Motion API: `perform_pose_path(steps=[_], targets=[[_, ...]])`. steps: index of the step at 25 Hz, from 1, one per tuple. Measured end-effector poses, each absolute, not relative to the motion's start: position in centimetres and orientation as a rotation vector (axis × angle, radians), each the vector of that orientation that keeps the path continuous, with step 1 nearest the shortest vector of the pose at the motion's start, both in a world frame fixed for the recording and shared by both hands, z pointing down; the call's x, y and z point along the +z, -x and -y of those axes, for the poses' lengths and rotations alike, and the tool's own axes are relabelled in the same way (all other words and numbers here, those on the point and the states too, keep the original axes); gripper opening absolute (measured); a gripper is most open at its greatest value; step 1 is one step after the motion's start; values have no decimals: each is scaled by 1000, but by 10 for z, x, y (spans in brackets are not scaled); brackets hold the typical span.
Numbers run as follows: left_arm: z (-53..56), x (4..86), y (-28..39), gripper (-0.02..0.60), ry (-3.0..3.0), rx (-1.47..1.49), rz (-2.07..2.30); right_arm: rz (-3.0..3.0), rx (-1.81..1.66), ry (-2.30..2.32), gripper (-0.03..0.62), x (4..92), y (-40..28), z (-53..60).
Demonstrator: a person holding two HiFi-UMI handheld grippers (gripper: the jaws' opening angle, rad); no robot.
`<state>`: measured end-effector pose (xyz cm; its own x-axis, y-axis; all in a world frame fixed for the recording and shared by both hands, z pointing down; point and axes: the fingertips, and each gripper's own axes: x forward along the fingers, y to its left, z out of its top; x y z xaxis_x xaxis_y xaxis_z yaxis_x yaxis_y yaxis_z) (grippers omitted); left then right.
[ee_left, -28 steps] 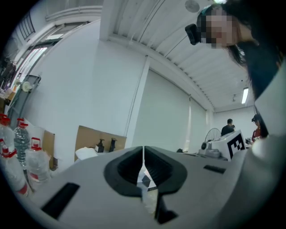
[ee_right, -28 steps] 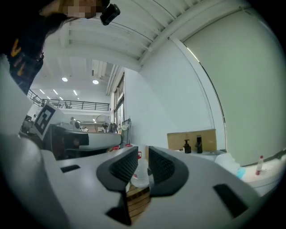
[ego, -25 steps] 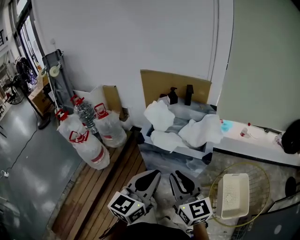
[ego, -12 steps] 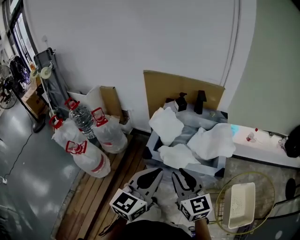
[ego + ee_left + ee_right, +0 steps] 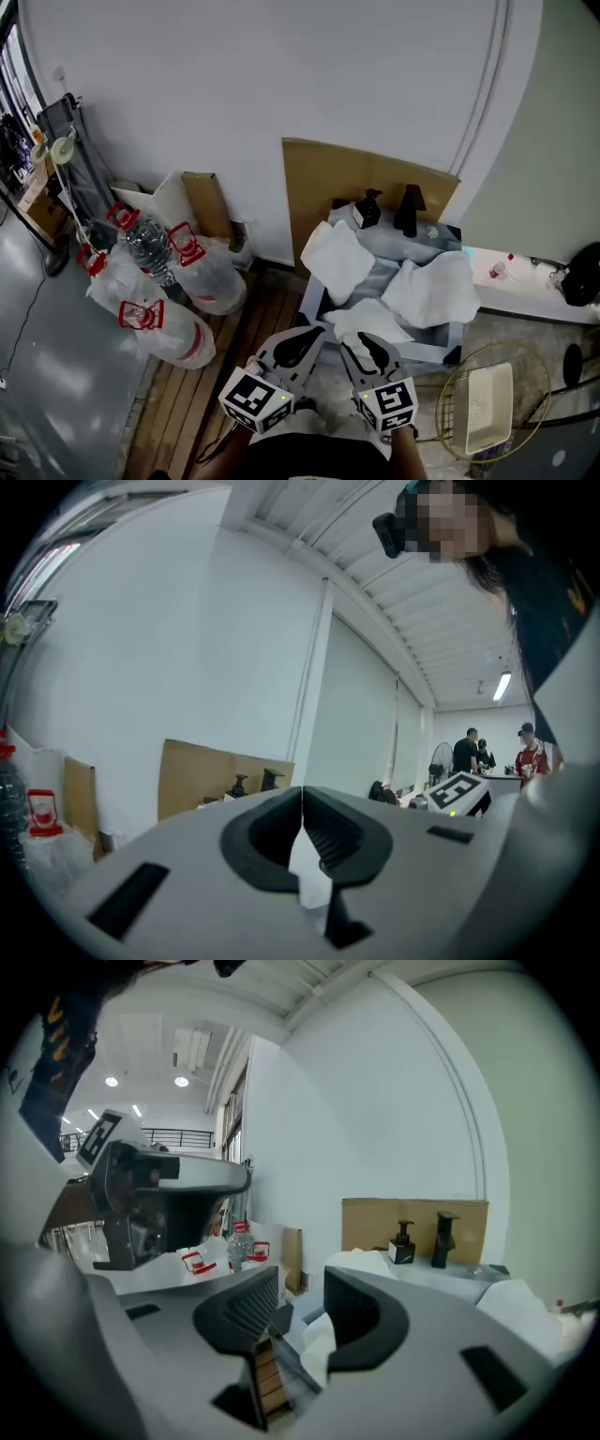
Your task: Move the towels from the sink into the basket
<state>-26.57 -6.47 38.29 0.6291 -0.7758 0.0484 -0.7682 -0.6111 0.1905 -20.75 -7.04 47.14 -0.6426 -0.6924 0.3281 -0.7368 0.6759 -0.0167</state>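
Note:
A grey sink (image 5: 424, 351) holds three white towels: one draped over its left rim (image 5: 337, 259), one on its right side (image 5: 433, 289), one at the front edge (image 5: 371, 321). The white basket (image 5: 488, 405) stands on the floor to the right. Just before the sink's front, side by side, are my left gripper (image 5: 302, 339) and right gripper (image 5: 362, 341), both empty. The left gripper (image 5: 302, 793) has its tips together. The right gripper (image 5: 302, 1284) stands open; its jaws have just been opening, with the front towel (image 5: 319, 1342) showing beyond the gap, untouched.
A black faucet (image 5: 410, 208) and a soap dispenser (image 5: 367, 209) stand at the sink's back, before a cardboard sheet (image 5: 319, 178). Large water bottles (image 5: 150, 281) crowd the left. A round wire frame (image 5: 452, 392) rings the basket. Wooden planks (image 5: 211, 380) run underfoot.
Both grippers have moved closer to the sink's front edge, and the sink now sits right above them in the head view. The right gripper's jaws stand wider apart.

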Motion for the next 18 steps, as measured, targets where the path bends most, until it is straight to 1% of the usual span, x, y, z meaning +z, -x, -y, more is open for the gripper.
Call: perform_pose_path(steps=[1, 4, 6, 8, 10, 14, 18], targets=[[68, 383, 268, 8, -2656, -61, 1269, 2577, 218, -1121, 158, 476, 210, 72], [73, 387, 270, 8, -2649, -47, 1242, 2522, 194, -1083, 213, 492, 213, 82], [76, 393, 270, 8, -2637, -15, 1229, 2468, 180, -1041, 233, 509, 212, 92], [81, 395, 271, 8, -2632, -8, 1240, 2411, 186, -990, 286, 529, 211, 103], [82, 398, 272, 7, -2605, -2, 1256, 2361, 200, -942, 316, 549, 209, 112], [84, 397, 275, 8, -2577, -49, 1311, 2278, 255, -873, 333, 582, 207, 123], [88, 404, 277, 8, -2528, -51, 1364, 2200, 308, -862, 333, 606, 203, 132]])
